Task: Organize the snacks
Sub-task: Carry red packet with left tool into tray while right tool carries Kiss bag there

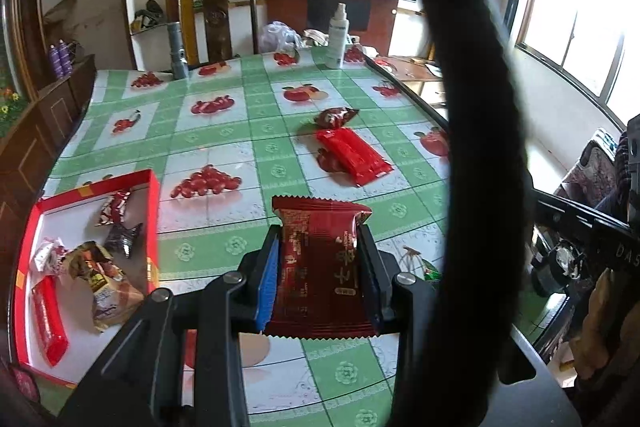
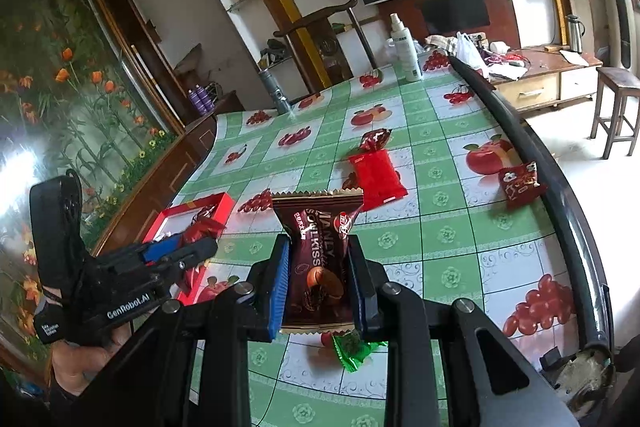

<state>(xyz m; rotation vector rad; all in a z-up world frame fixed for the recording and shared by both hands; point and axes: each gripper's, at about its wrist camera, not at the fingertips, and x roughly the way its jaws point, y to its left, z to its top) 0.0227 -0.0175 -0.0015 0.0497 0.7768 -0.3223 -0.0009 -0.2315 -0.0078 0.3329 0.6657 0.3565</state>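
Green checked tablecloth (image 1: pixel 224 147) w/ red box (image 1: pixel 154 227) at left edge, snacks inside. Left gripper (image 1: pixel 320 267) jaws pinch dark red packet (image 1: pixel 320 259) above table; right gripper (image 2: pixel 318 283) jaws pinch brown cookie packet (image 2: pixel 320 259). Red pack (image 2: pixel 378 177) lies mid-table.

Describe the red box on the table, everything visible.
The red box is a shallow open tray, apparently cardboard, with red walls and a white floor; no lid is visible. It lies flat on the green checked tablecloth near the table's left edge. Inside lie several wrapped snacks: a long red packet, a tan crumpled wrapper, a dark twist-wrapped candy and a red-and-white one. Neither gripper touches it. In the right wrist view the left gripper partly hides it.
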